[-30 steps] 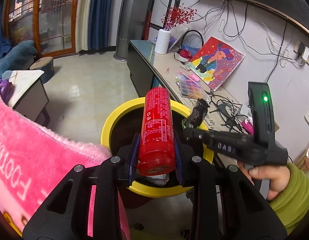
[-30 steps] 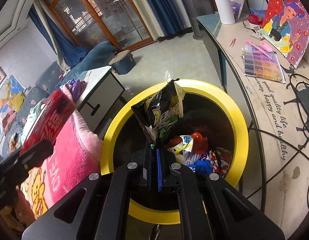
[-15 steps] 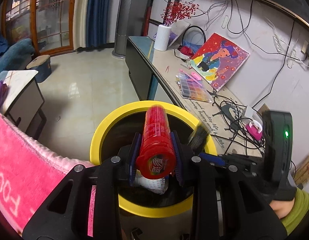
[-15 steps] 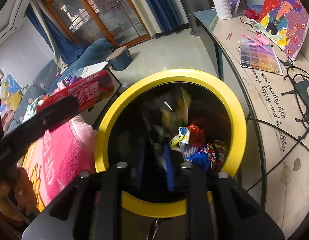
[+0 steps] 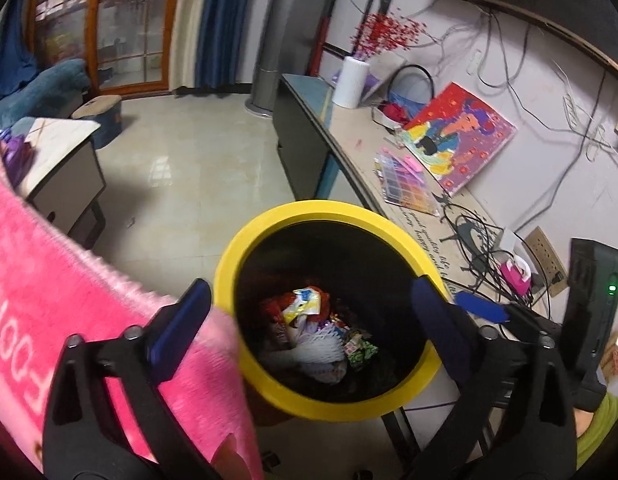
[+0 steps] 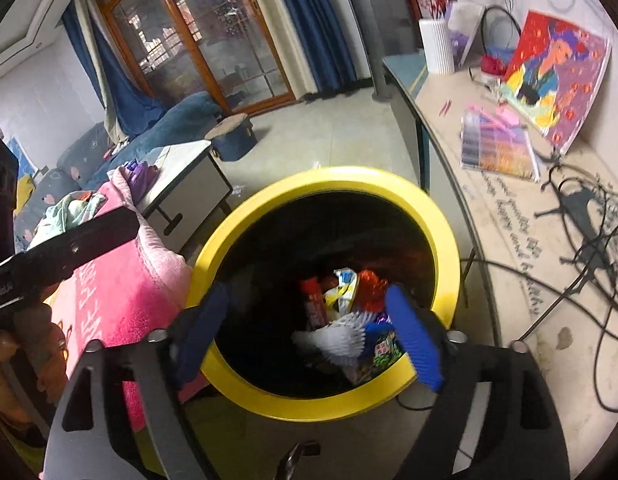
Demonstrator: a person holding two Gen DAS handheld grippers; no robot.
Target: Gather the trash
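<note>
Tiled floor surrounds the yellow-rimmed bin (image 5: 229, 264), which contains wrappers (image 6: 349, 320). Left gripper (image 5: 309, 320) and right gripper (image 6: 309, 328) jaws have just opened wide; both empty.

A painting (image 5: 459, 142) leaned against the wall at the desk's (image 5: 349, 148) back edge; a white vase (image 5: 351, 82) stood farther along.

A: What can't you make out around the yellow-rimmed bin (image 6: 445, 240)?

B: Its dark inner wall hides whatever lies under the wrapper heap (image 6: 349, 320). Beside it, the pink blanket (image 5: 69, 320) runs off the frame's left edge.

A: And the lettering on the surface (image 6: 521, 256) right of the bin?

B: Too blurred to read.
</note>
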